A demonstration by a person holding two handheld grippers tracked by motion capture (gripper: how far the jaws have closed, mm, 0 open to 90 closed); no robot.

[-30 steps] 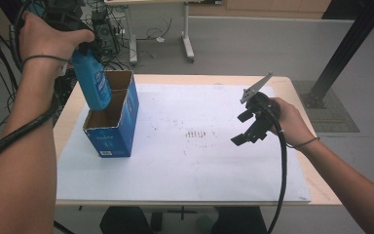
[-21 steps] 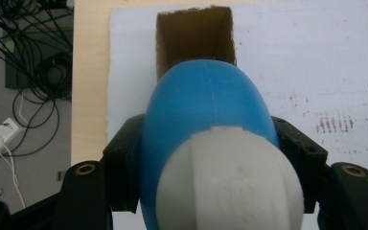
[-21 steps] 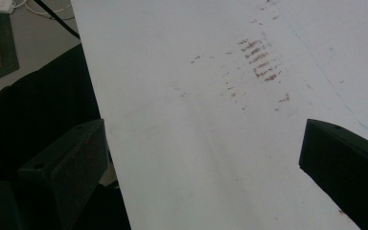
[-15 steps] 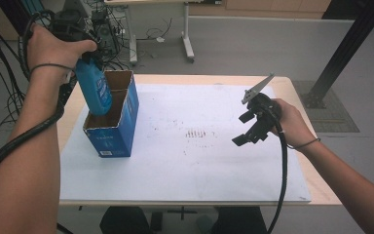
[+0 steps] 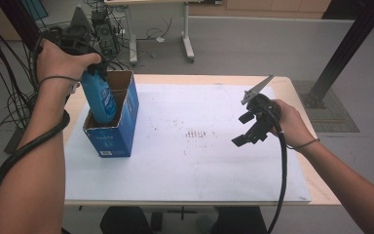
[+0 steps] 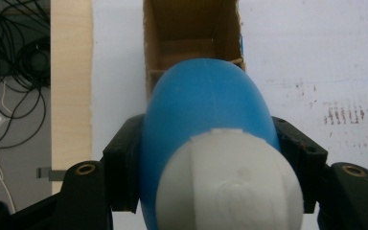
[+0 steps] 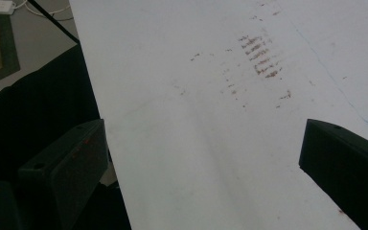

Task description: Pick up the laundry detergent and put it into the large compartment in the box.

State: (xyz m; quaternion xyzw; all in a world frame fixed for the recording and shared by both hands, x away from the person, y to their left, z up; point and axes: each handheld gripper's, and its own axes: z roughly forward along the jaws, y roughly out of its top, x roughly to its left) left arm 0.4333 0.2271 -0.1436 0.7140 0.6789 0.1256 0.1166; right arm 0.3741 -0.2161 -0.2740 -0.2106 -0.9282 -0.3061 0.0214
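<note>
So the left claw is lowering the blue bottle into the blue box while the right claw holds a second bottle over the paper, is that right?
Not quite: the right claw holds nothing. The right gripper view shows its jaws wide apart over bare white paper. The rest stands: the left claw grips the blue bottle going into the blue box.

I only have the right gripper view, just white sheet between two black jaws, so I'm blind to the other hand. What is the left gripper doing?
Observer: The left gripper is shut on a blue plastic bottle with a white cap, jaws pressed on both its sides.
Operator: Where is the bottle relative to the table?
Observer: Its lower end sits inside the open blue cardboard box near the table's left edge.
Operator: Which part of the box?
Observer: The high view shows it in the compartment nearer the person; a cardboard divider crosses the box beyond it.
Operator: And my gripper?
Observer: The right gripper hangs open above the white sheet, holding nothing.
</note>
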